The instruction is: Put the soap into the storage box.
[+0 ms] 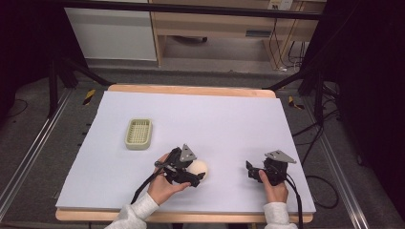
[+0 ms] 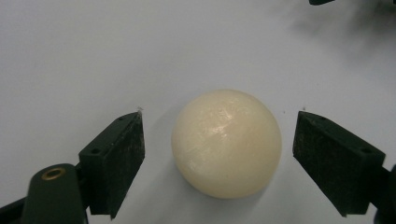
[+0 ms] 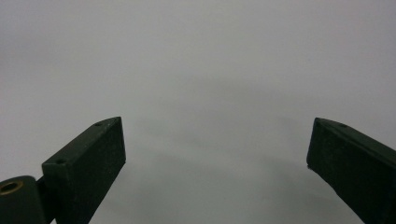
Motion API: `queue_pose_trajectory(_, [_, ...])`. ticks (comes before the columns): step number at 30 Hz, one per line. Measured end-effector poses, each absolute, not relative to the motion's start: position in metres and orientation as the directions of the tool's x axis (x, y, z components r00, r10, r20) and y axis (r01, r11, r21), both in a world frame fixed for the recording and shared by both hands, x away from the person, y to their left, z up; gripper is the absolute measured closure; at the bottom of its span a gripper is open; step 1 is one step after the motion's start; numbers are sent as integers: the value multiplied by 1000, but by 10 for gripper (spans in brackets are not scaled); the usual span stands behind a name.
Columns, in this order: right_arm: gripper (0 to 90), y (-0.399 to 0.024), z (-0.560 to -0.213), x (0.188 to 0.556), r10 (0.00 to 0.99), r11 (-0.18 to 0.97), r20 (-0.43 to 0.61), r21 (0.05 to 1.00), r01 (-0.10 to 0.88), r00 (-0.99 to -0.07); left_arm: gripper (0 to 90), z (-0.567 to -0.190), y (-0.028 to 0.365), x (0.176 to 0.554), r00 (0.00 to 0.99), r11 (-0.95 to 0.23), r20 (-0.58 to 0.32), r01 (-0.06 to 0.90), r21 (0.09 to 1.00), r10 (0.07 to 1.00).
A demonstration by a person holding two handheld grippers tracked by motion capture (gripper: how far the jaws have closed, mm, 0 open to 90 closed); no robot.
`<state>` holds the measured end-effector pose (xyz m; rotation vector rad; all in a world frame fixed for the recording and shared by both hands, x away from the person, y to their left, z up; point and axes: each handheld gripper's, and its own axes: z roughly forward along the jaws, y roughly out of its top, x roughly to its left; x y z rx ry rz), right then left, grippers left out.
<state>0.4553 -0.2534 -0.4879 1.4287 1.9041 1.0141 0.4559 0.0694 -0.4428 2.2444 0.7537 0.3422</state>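
Note:
A cream ball (image 1: 197, 168) (image 2: 226, 142) rests on the pale sheet near the table's front. My left gripper (image 1: 195, 175) (image 2: 219, 154) is open around it, one jaw on each side, with a gap between each pad and the ball. My right gripper (image 1: 251, 171) (image 3: 217, 163) hovers open over bare sheet to the right of the ball, with nothing between its jaws. A person's hands hold both grippers from the front edge.
A pale green slotted basket (image 1: 138, 133) lies on the sheet, left and beyond the ball. The white sheet (image 1: 215, 119) covers a wooden table. Dark stands and cables flank the table on the floor.

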Motion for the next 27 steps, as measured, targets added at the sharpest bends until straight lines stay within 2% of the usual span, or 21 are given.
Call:
queue_pose_trajectory(13, [49,-253,-488,455,958,150,16,823,547,-287,152,-454,59,460,799,-587,15,429,686,602])
queue_pose_trajectory(27, [49,-254,-488,455,958,149,18,823,549,-287,187,-462,55,464,801,-610,22,437,661,598])
